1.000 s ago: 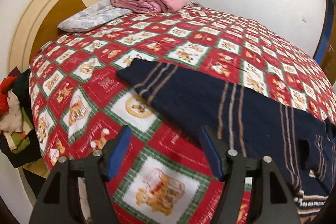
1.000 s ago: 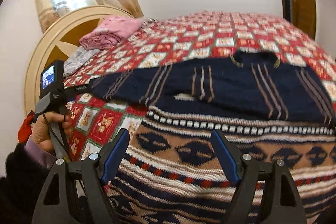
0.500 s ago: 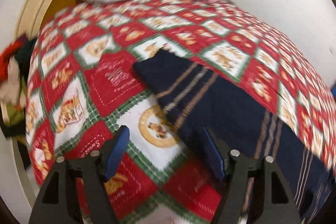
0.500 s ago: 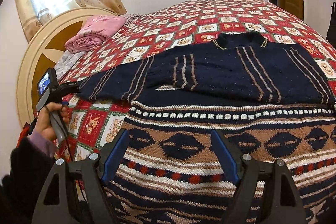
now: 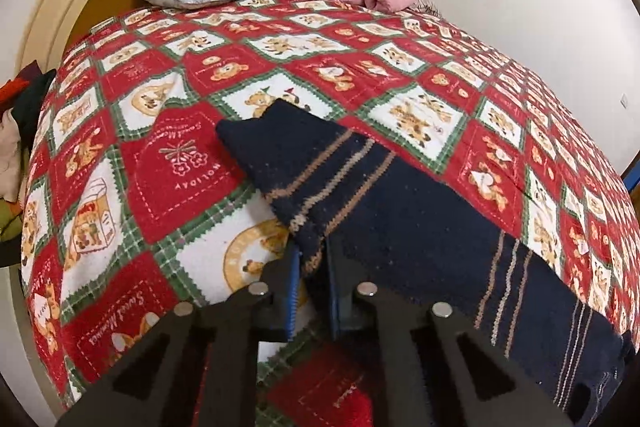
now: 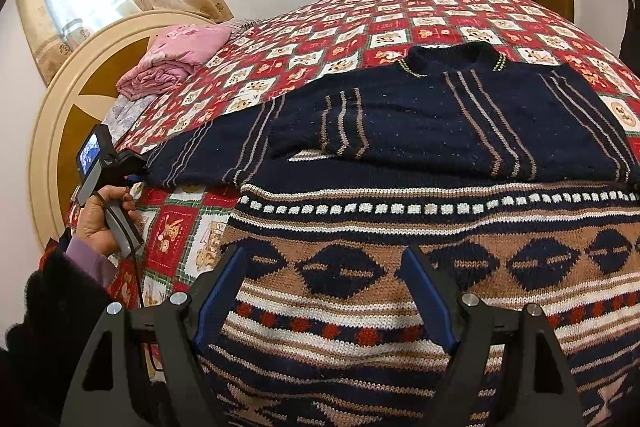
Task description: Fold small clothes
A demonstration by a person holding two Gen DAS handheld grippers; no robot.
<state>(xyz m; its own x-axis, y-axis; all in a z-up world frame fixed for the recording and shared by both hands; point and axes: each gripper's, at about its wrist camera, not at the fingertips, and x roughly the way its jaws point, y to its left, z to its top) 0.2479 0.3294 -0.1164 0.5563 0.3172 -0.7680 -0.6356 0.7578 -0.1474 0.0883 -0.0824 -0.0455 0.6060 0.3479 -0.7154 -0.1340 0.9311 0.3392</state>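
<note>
Left gripper just clamped sleeve; only right view shows right gripper apart.

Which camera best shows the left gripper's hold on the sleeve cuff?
The left wrist view: the left gripper has just closed on the sleeve cuff, pinched at its edge. The right wrist view shows only that gripper's body and hand beside the sleeve; the pinch is hidden.
</note>
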